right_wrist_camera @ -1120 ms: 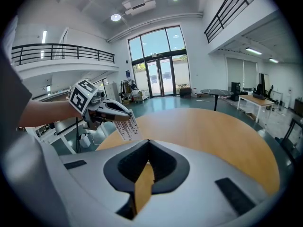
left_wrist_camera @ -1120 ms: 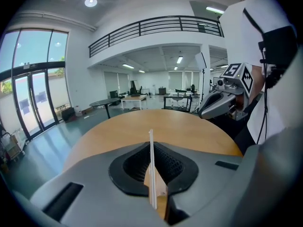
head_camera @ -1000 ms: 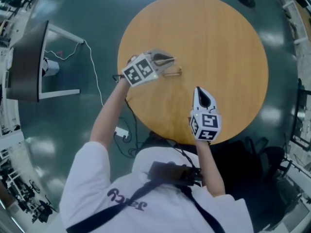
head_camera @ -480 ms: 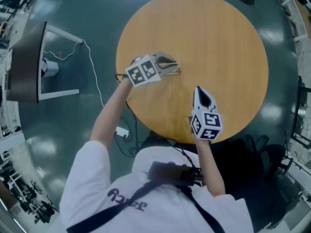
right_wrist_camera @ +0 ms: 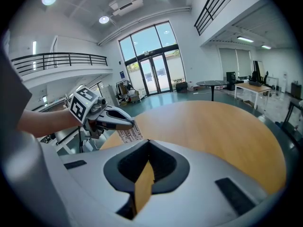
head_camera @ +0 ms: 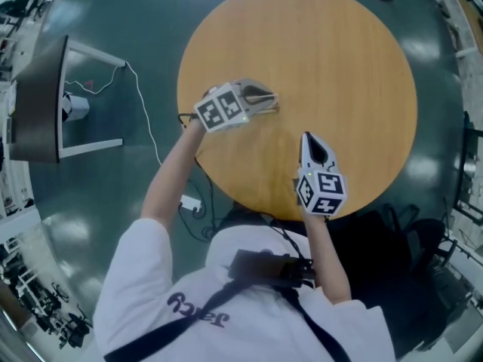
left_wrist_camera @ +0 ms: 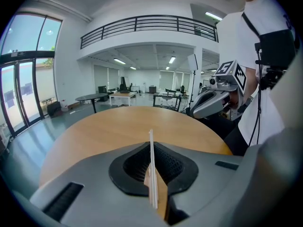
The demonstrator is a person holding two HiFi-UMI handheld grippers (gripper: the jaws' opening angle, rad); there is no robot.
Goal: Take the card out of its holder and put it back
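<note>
A person in a white T-shirt [head_camera: 189, 308] works at a round wooden surface [head_camera: 339, 66] in a bright, high-ceilinged hall, holding a pair of grey tongs in each hand. The left tongs [head_camera: 266, 96] reach in over the surface's left rim and pinch a thin white card [right_wrist_camera: 129, 133]. Seen along their own length, the card stands edge-on between their two halves, gripped tight (a sliver of wood grain shows just beside it). From the opposite side, the card's face carries rows of dark print, too small to read. It hangs down from the tips toward the wood, and whether its lower edge touches the surface cannot be told.

The right tongs [head_camera: 309, 142] sit over the near part of the surface, closer to the person's body. They are well apart from the card and point away from the person across the wood. Their two halves are pressed together with nothing between them. Each pair carries a white cube with black square markers at its back end.

On the dark green floor [head_camera: 90, 202] to the left of the surface stands a dark panel [head_camera: 41, 96] on a pale frame. A white cable [head_camera: 148, 119] trails past it.
</note>
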